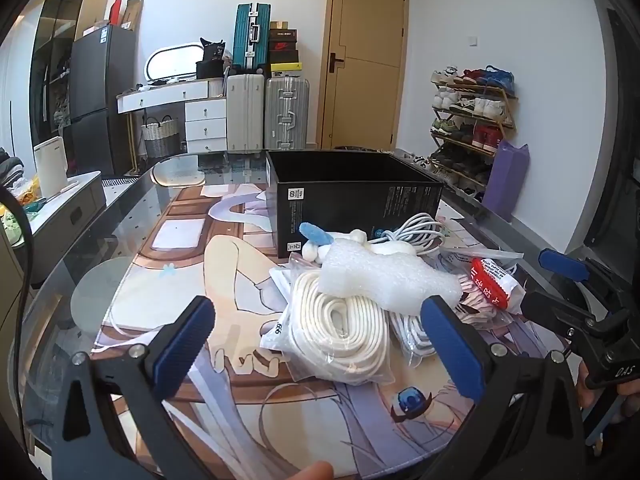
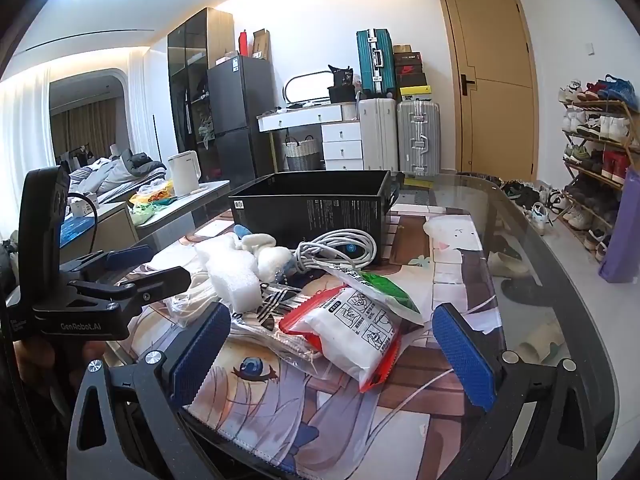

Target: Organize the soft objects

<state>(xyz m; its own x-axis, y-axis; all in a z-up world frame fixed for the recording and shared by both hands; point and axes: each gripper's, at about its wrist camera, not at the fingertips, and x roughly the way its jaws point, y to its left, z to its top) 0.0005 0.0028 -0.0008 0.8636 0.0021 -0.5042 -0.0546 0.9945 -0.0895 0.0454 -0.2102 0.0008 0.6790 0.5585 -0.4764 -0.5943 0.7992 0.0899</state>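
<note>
A: From the left wrist view, the left hand-held gripper [image 1: 318,350] stands wide apart with nothing gripped; the bagged coil of white rope [image 1: 344,340] lies on the mat between and beyond its blue pads. A white foam piece [image 1: 384,276] rests on top of that coil.

B: The right wrist view hides most of the rope behind the foam piece [image 2: 234,270]. Here the right hand-held gripper [image 2: 332,354] is also spread wide and empty, with the red-and-white packet [image 2: 352,336] lying ahead between its pads, on top of a clear bag with black stripes [image 2: 276,312].

A: I see that packet [image 1: 494,284] only at the pile's right edge, beside the right hand-held gripper [image 1: 560,280] coming in from the side.

B: And I see the left hand-held gripper [image 2: 140,268] at my left edge. A green-and-white bag [image 2: 380,284] shows plainly here; can you see it?

A: No. Both views show the open black box [image 1: 352,196] behind the pile, the grey cable [image 2: 340,248] and the small plush toy [image 1: 320,240] lying just in front of it.

B: All of it sits on the printed mat [image 2: 360,420] over the glass surface [image 2: 528,280].
</note>
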